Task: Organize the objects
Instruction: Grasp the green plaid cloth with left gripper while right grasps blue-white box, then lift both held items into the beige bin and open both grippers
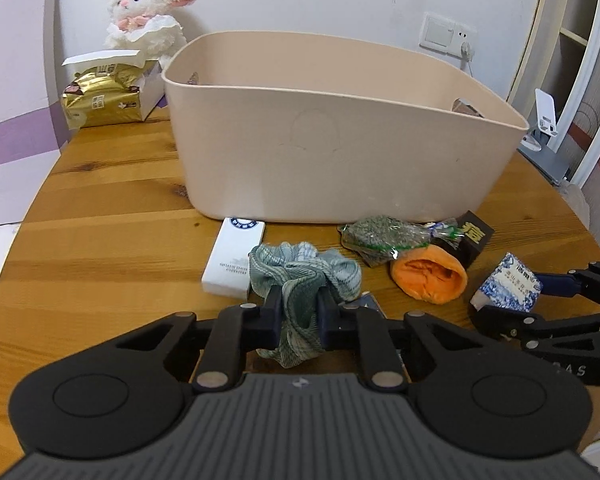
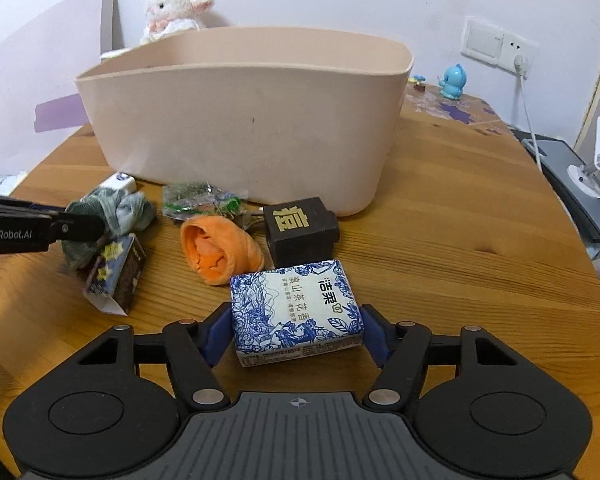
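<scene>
A beige plastic bin (image 1: 324, 136) (image 2: 244, 120) stands on the wooden table (image 1: 100, 240) (image 2: 460, 220). My left gripper (image 1: 300, 312) is shut on a crumpled green-grey cloth (image 1: 300, 276) (image 2: 112, 208) just in front of the bin. My right gripper (image 2: 296, 328) (image 1: 512, 300) is shut on a blue-and-white tissue pack (image 2: 296, 312) (image 1: 508, 284). Between them lie a rolled orange cloth (image 1: 428, 276) (image 2: 220, 252), a black box with a gold character (image 1: 472, 236) (image 2: 300, 228), a clear bag of dried herbs (image 1: 384, 236) (image 2: 196, 200) and a white box (image 1: 236, 256) (image 2: 120, 182).
A small dark printed carton (image 2: 116, 276) lies under the left gripper's fingers. A gold packet (image 1: 104, 100) and a white plush lamb (image 1: 148, 12) (image 2: 176, 8) sit behind the bin at the left. A blue figurine (image 2: 454, 82) stands at the back right, near a wall socket (image 2: 500, 46).
</scene>
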{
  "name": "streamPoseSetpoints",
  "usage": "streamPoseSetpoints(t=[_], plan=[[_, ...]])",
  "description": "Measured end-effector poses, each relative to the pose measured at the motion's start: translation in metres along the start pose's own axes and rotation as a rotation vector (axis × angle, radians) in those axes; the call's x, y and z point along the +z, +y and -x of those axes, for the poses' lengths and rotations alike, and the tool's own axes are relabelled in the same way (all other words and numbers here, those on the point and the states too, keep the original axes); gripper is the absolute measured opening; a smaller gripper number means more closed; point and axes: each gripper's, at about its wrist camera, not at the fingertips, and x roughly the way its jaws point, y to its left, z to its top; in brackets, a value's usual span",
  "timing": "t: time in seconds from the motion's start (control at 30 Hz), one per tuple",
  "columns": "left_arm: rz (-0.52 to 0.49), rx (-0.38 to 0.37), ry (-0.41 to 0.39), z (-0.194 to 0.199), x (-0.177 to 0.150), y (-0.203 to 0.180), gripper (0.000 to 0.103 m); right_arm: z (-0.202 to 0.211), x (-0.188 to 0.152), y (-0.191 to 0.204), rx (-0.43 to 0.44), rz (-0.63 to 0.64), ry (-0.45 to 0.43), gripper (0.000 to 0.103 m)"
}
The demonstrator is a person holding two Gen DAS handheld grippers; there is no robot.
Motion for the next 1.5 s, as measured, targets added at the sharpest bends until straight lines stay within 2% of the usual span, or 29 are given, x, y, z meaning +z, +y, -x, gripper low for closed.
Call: streamPoseSetpoints(t=[0.2,0.37,0.57,0.73,0.9,1.07,1.3,1.5], plan=[[0.003,0.022,-0.050,0.033,0.000,-0.001,0.019,0.034,0.005,0.002,-0.003,0.005,-0.069,0.064],[0.007,0.044,-0.121,0.064,0.007,0.000,0.019,0.063,0.016,0.002,-0.014,0.014,-0.144,0.064],[-0.001,0.062,-0.210,0.091,0.029,-0.001,0.019,0.090,0.038,-0.006,-0.035,0.014,-0.235,0.064],[-0.018,0.090,-0.250,0.092,0.053,-0.003,0.019,0.095,0.063,-0.015,-0.050,-0.001,-0.296,0.064],[-0.019,0.087,-0.270,0.077,0.078,-0.003,0.019,0.083,0.090,-0.019,-0.061,-0.002,-0.329,0.064],[-0.029,0.090,-0.235,0.038,0.101,-0.007,0.019,0.056,0.116,-0.020,-0.058,0.005,-0.314,0.064],[-0.062,0.091,-0.151,-0.023,0.125,-0.017,0.015,-0.001,0.136,-0.015,-0.053,0.025,-0.221,0.064],[-0.079,0.103,-0.079,-0.057,0.125,-0.021,0.014,-0.031,0.139,-0.010,-0.063,0.056,-0.152,0.064]])
